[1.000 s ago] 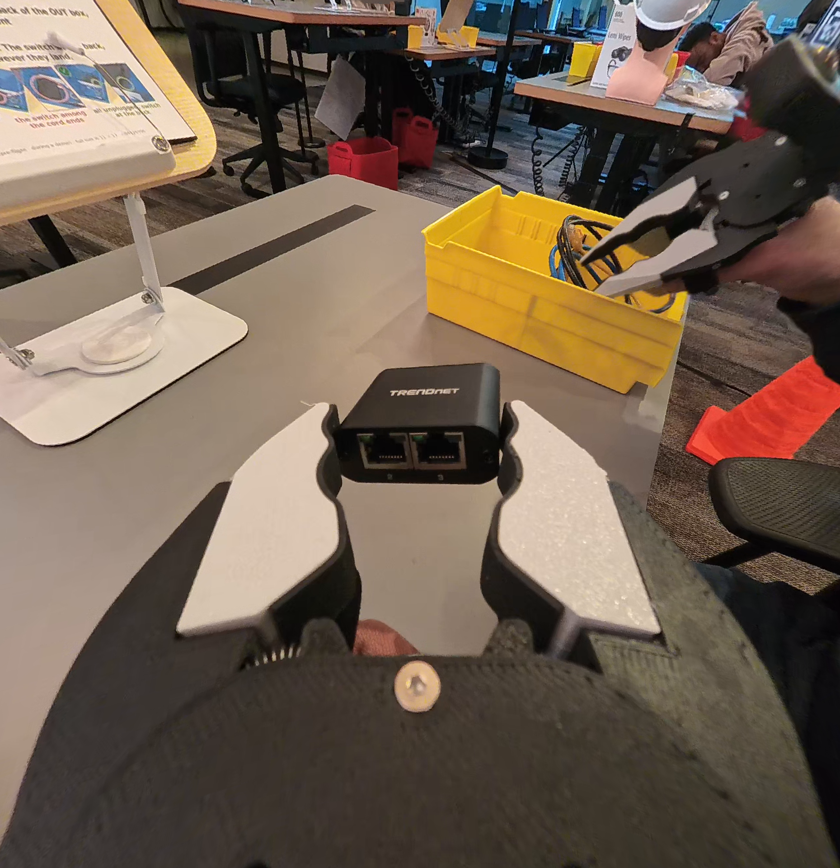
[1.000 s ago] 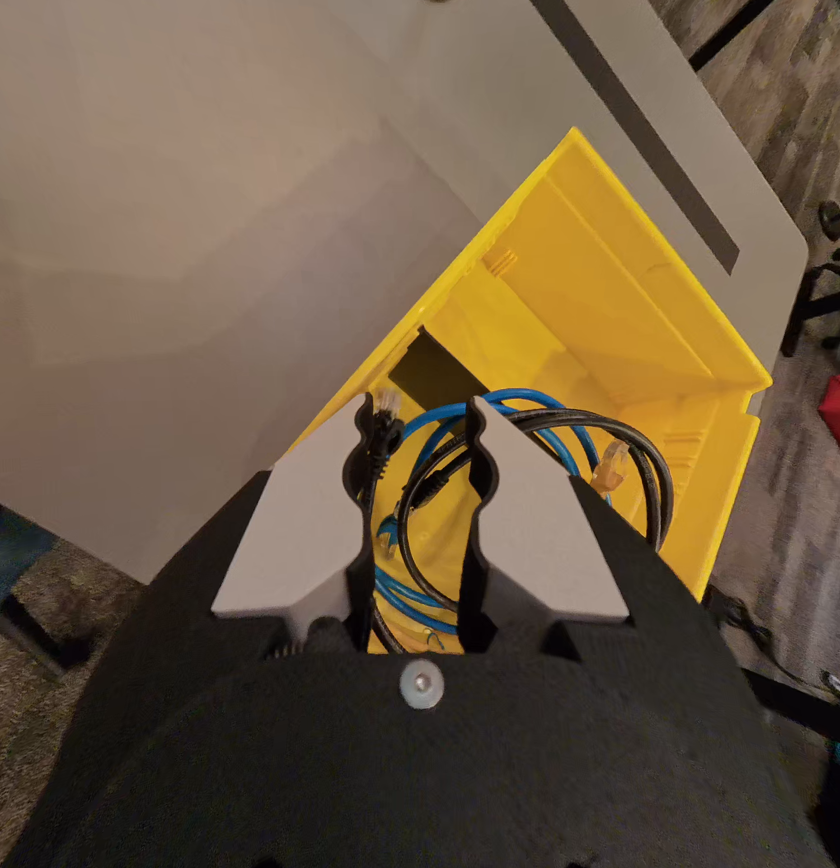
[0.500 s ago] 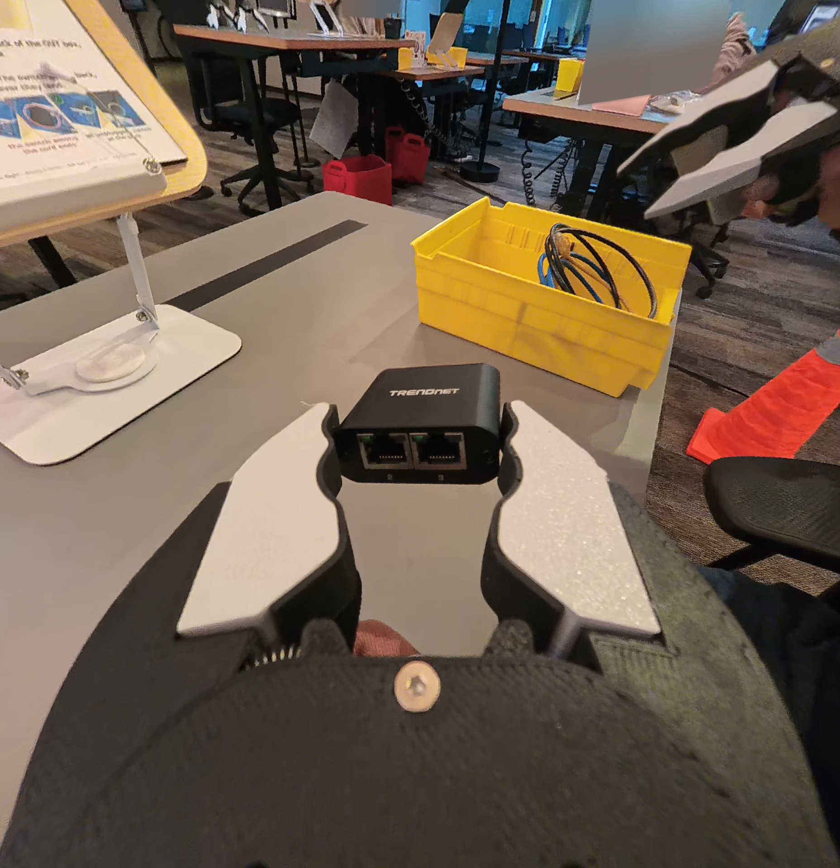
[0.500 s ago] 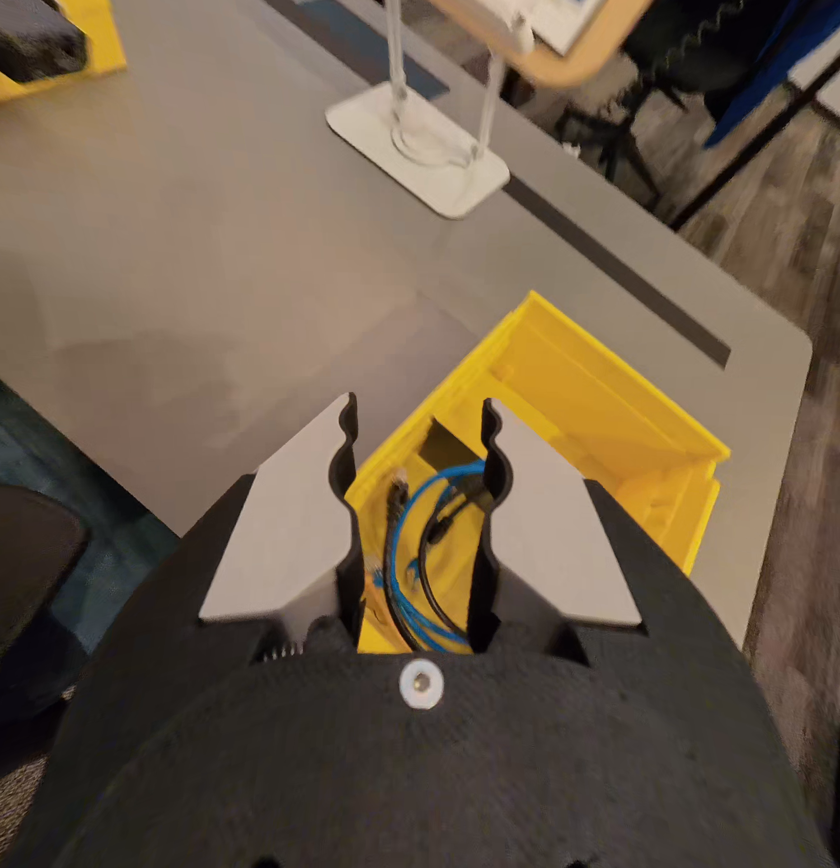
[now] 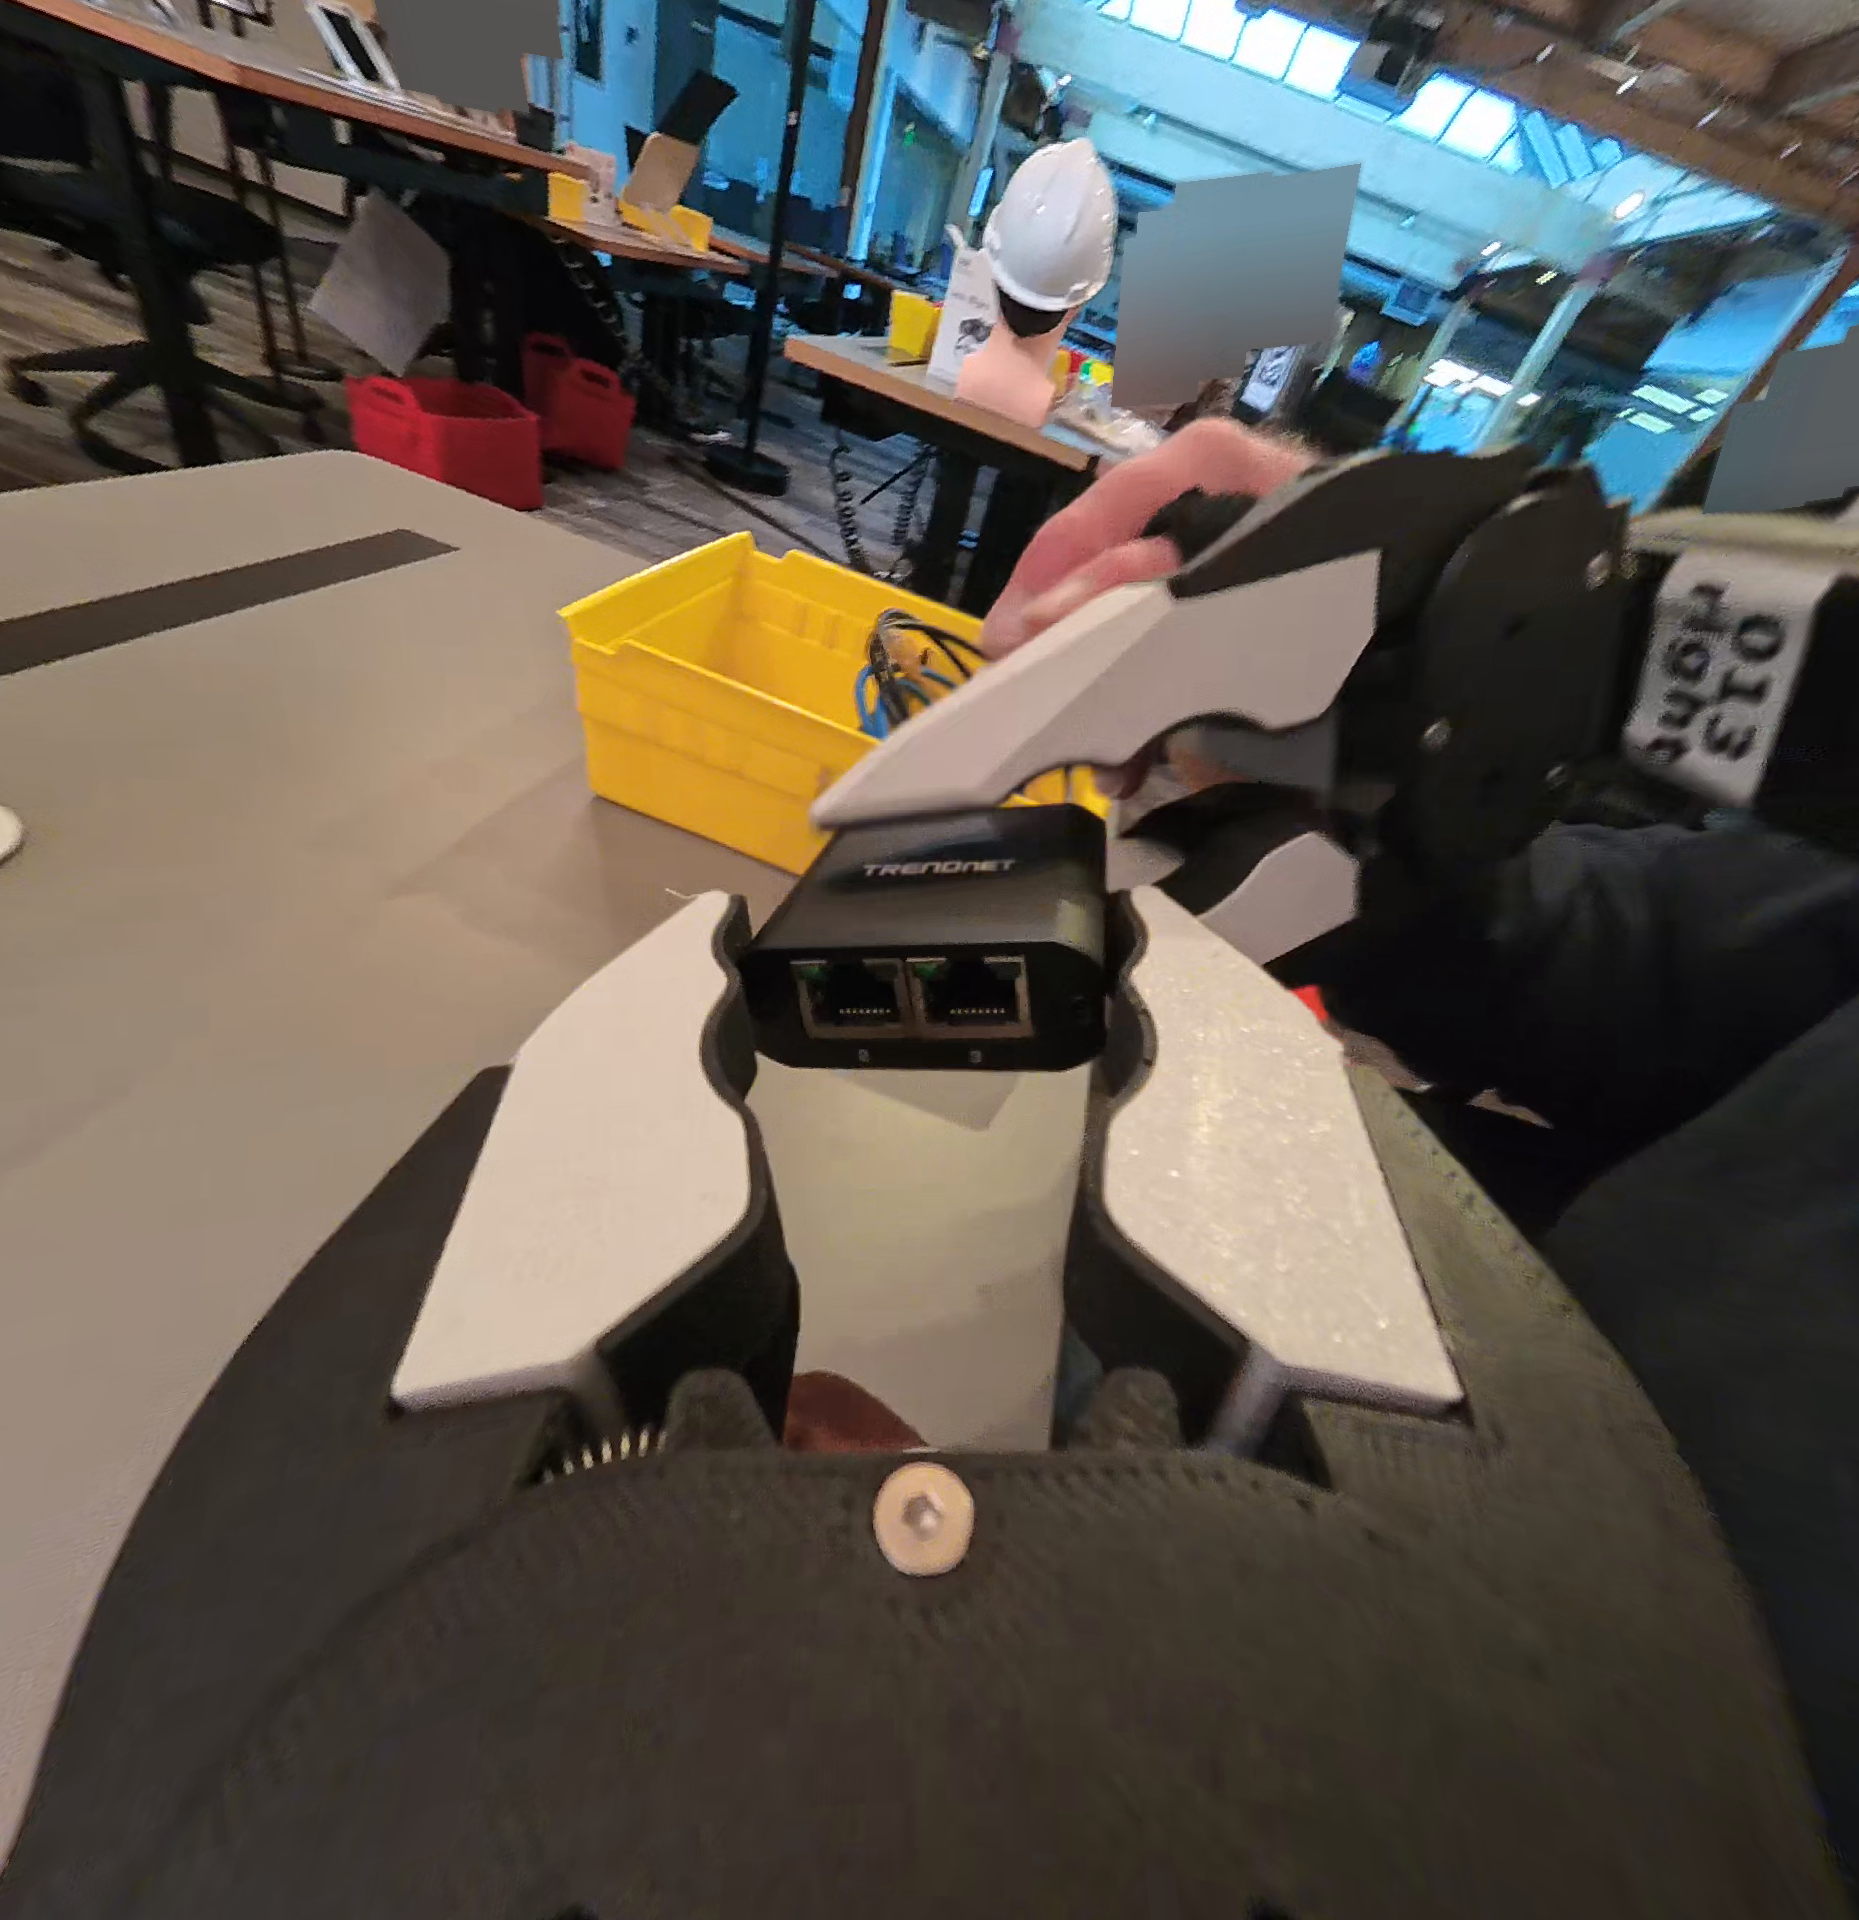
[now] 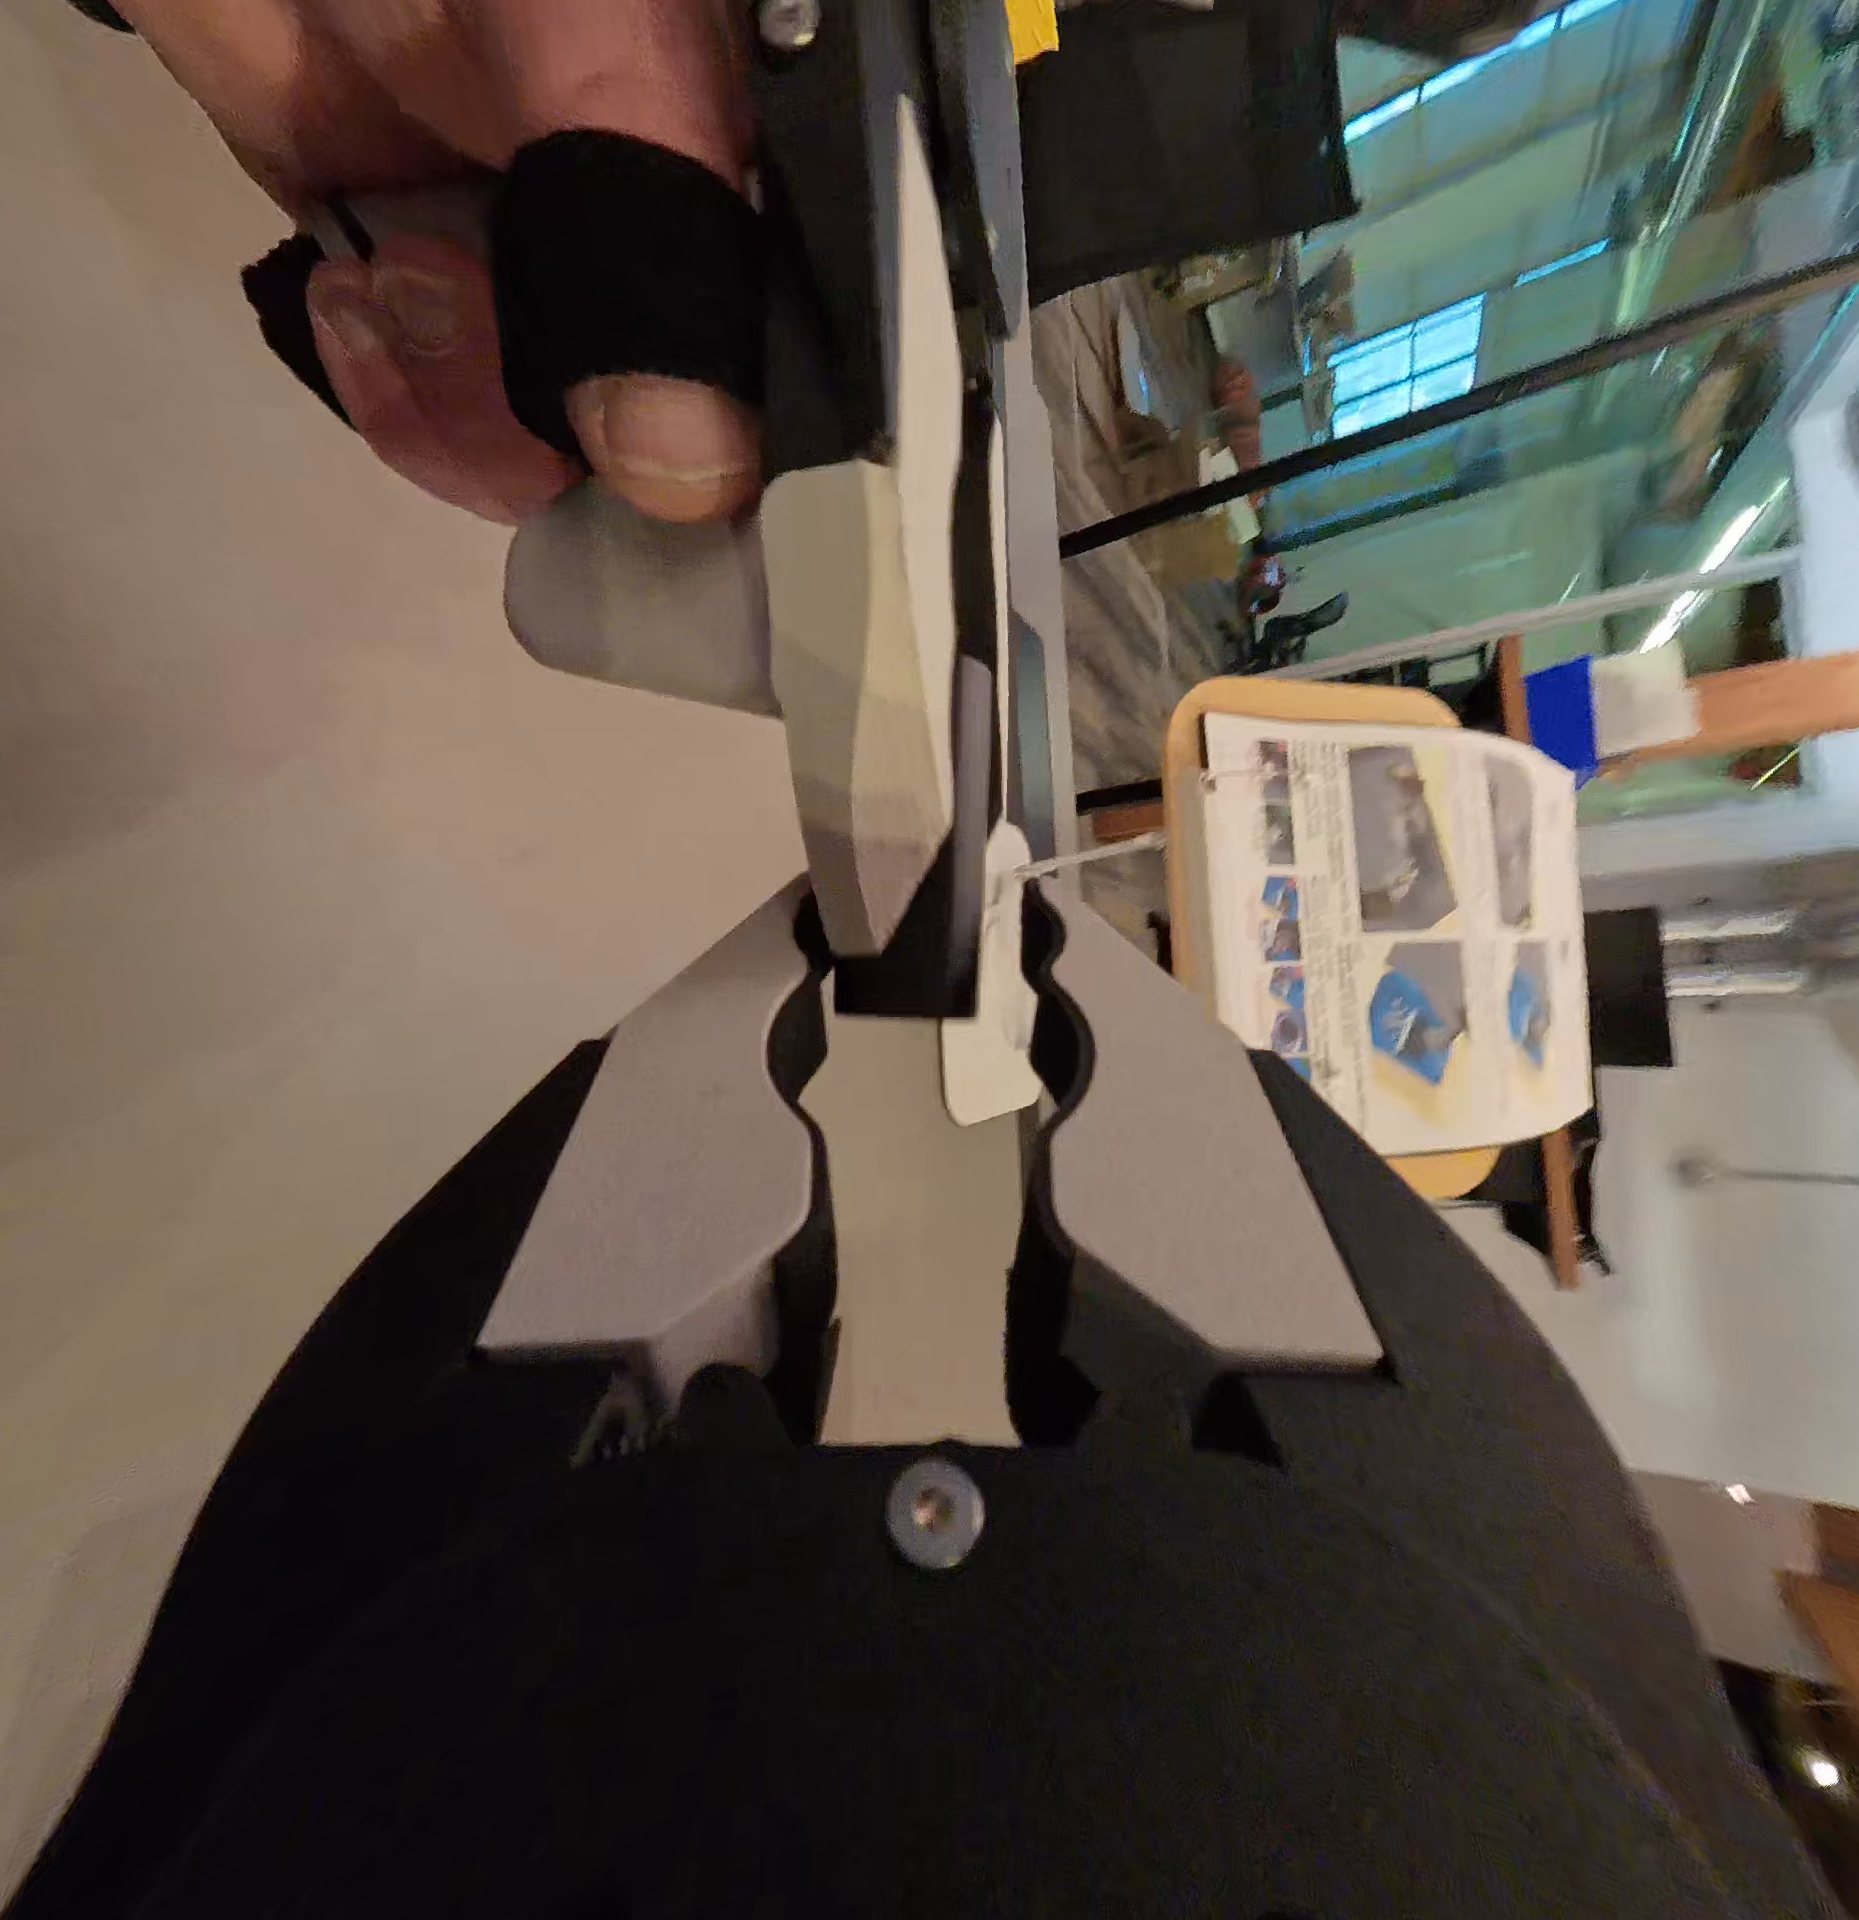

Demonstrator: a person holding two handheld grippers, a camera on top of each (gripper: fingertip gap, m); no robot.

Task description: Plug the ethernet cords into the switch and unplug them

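Bright daylight from far windows — backgrounds motion-blurred, wide-angle edges bent, tabletop softly glaring.

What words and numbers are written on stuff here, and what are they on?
I don't copy out writing, so here is only where it sits.
Black switch: white lettering on its top, sharp.
White label on the right gripper: dark hand-drawn characters, clear.
Instruction sheet on its stand: printed lines and pictures, blurred.
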